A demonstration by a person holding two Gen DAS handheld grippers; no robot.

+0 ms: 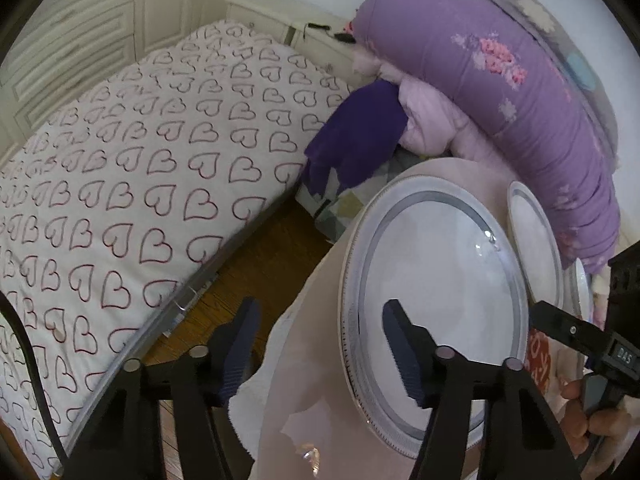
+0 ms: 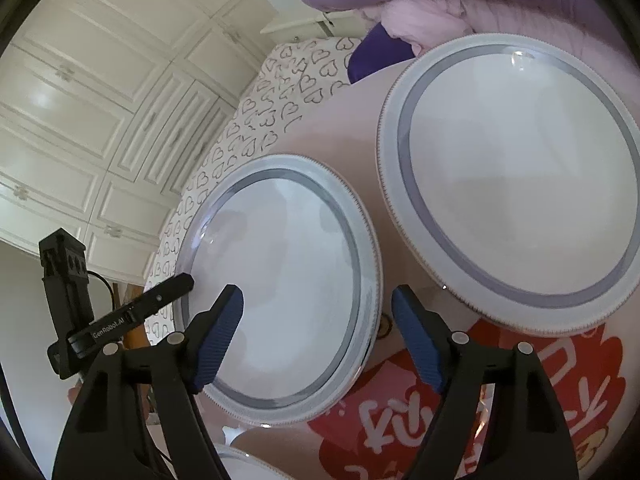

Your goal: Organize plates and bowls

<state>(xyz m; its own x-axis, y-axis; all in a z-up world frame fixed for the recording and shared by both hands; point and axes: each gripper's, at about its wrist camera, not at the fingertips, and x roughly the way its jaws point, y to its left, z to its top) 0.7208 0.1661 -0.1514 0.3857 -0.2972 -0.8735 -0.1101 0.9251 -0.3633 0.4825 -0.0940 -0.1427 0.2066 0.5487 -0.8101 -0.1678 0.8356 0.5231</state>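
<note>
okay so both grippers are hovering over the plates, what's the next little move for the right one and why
Probably ease the right hand-held gripper forward and down so its open fingers straddle the near rim of the nearer plate, then close. That plate sits directly between the fingers, nothing is held yet, and the second plate lies flat beside it to stack on.

Two white plates lie flat, face up and empty, on a pale pink cloth. The nearer plate [image 2: 280, 292] has a grey ring around its well and a fine beaded edge; the farther plate [image 2: 516, 176], up and to the right of it, carries the same pattern. They lie just beside each other, rims apart. In the left wrist view one such plate [image 1: 432, 304] fills the near right, with a second [image 1: 534, 240] just beyond its right rim.
</note>
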